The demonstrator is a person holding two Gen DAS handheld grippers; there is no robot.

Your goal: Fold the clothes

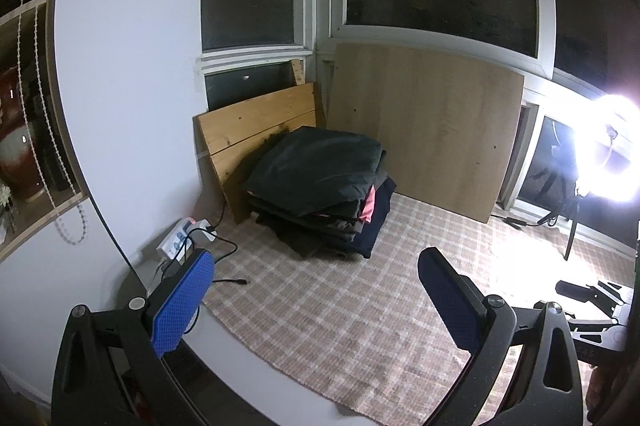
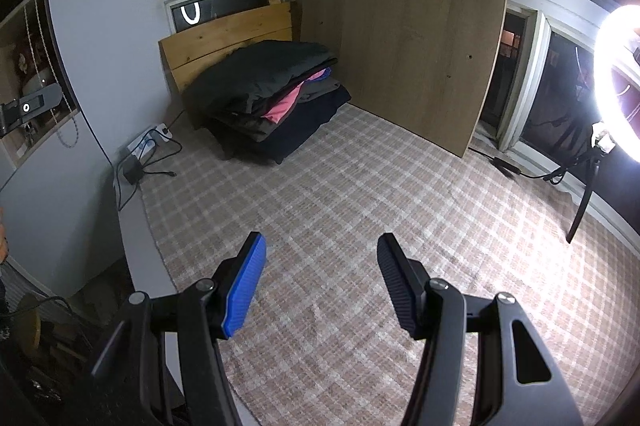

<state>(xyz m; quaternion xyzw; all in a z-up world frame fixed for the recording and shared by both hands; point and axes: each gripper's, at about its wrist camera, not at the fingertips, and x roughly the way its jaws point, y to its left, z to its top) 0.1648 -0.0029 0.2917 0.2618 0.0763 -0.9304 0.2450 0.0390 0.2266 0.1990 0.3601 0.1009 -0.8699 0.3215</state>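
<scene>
Two claws: left claw and right claw, both spread wide, gripping nothing.
Clothes pile: well ahead of both claws, folded, stacked on checked rug by wooden boards.

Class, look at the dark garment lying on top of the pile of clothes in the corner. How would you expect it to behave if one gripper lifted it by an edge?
The dark top garment sags softly over the pile of clothes, so it would probably drape limply. It looks bulky, so likely heavy for one gripper. Lifting one edge may let it unfold.
</scene>
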